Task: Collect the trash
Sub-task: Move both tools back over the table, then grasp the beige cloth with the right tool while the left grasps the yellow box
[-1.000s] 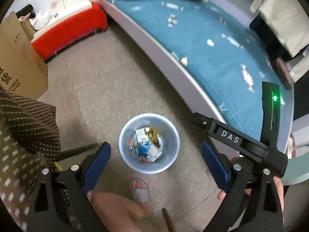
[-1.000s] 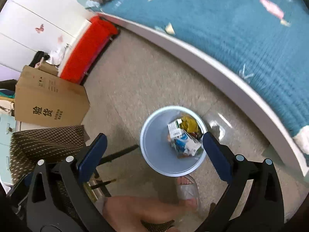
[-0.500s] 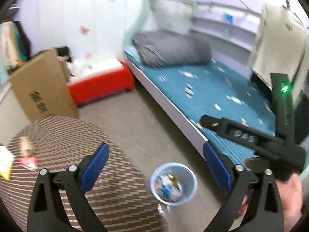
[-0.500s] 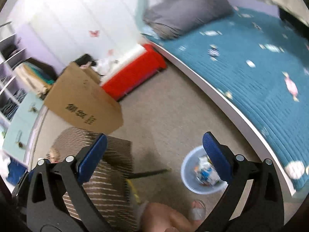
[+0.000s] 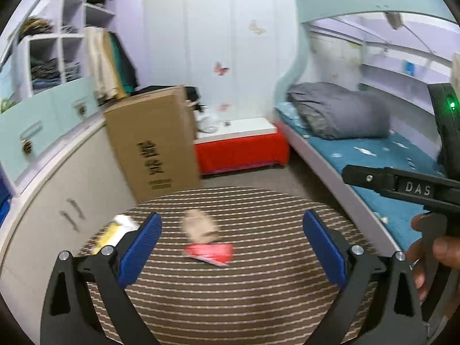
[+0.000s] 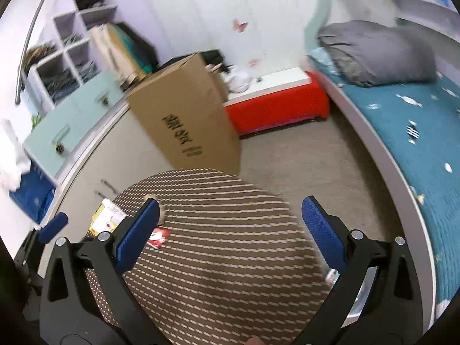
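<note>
Just ahead of left gripper [image 5: 231, 237]: red wrapper [image 5: 210, 254].

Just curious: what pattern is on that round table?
Brown with thin pale stripes; the table shows best in the left wrist view.

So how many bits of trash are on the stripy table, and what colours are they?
Red wrapper: 1
Beige crumpled piece: 1
Yellow and white packet: 1
Total on the striped table: 3
The picture is blurry, so a smaller scrap could be missed.
</note>
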`<state>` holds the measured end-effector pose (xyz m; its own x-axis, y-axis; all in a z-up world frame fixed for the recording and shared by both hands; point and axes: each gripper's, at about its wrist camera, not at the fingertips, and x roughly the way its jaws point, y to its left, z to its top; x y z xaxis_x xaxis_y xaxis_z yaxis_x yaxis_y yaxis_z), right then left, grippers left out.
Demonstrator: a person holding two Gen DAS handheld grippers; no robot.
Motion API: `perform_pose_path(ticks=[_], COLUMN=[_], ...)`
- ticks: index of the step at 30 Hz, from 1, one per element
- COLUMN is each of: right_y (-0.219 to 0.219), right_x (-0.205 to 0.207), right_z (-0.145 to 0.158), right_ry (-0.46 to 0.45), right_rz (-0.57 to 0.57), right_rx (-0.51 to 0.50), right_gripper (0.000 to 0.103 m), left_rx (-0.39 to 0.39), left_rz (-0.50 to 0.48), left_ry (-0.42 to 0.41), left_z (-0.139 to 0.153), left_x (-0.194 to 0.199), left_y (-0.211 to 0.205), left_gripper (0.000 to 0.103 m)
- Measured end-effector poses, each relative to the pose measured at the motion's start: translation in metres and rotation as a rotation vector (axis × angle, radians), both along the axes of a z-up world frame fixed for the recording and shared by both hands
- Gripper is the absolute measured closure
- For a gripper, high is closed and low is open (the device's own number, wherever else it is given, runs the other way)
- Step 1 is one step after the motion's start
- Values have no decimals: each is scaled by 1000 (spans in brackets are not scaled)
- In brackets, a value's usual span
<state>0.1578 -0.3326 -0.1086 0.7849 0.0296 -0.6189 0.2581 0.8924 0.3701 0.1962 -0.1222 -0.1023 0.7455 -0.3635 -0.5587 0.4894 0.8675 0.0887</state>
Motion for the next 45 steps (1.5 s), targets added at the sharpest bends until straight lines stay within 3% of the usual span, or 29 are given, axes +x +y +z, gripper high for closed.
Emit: perform_pose_path(ticks=[9, 24, 25, 27, 28, 29, 30, 31, 35, 45], right_y=[72, 131, 136, 145, 149, 151, 151, 150, 132, 60], right_x=[64, 137, 142, 148, 151, 150, 149, 147, 133, 71], right_z=[-25, -75, -78, -86, -91, -92, -92, -92, -85, -52], right_ry=[70, 185, 198, 227, 250, 249, 244, 240, 201, 111], right_rz=[154, 306, 321, 354, 368, 372, 385, 390, 359, 269], right_rx=[-63, -129, -148, -180, -199, -219, -220, -205, -161, -88], right_gripper=[6, 7, 13, 44, 67, 77, 78, 79, 83, 83], left_rx=[17, 108, 120, 119, 112, 98, 92, 95, 51, -4], left_rz=[150, 184, 187, 173, 168, 161, 153, 147, 126, 100], left_ry=[27, 124, 138, 195, 223, 252, 273, 287, 281, 215], left_z=[-27, -85, -89, -99, -102, -107, -110, -112, -106, -82], left_x=[52, 117, 123, 134, 139, 144, 147, 148, 143, 102], left_y=[101, 135, 134, 133, 133, 134, 133, 132, 130, 93], left_gripper=[7, 7, 7, 7, 7, 9, 17, 33, 55, 60])
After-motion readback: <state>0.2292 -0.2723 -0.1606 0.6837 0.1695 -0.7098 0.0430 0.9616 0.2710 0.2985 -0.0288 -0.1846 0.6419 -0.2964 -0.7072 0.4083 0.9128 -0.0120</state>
